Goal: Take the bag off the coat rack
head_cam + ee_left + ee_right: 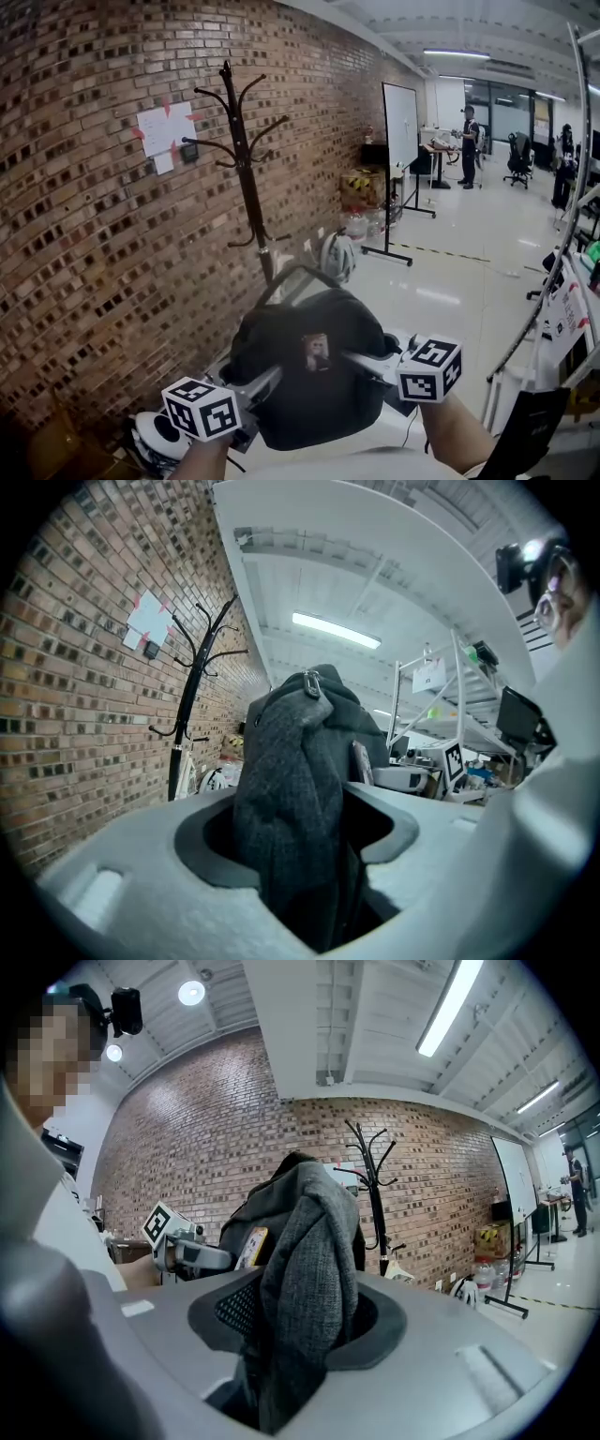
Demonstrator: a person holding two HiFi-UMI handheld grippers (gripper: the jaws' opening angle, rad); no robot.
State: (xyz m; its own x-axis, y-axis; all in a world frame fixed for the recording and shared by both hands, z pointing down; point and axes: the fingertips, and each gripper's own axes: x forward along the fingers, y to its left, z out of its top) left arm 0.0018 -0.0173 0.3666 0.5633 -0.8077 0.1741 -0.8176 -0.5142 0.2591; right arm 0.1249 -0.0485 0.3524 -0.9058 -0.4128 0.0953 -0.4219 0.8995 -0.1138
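A dark grey fabric bag (305,375) hangs in the air between my two grippers, away from the black coat rack (244,159) against the brick wall. No bag hangs on the rack's hooks. My left gripper (270,382) is shut on the bag's left side, with grey fabric (291,799) bunched between its jaws. My right gripper (364,362) is shut on the bag's right side, where folded fabric (309,1269) fills the jaws. The coat rack (190,691) stands behind the bag in the left gripper view. It is also the coat rack (373,1194) behind the bag in the right gripper view.
A brick wall (84,253) with pinned papers (164,131) runs along the left. A whiteboard on a stand (401,141) and boxes (361,187) stand further back. A person (468,145) is at a far desk. Shelving (562,281) stands at the right, and a white object (155,436) lies low on the left.
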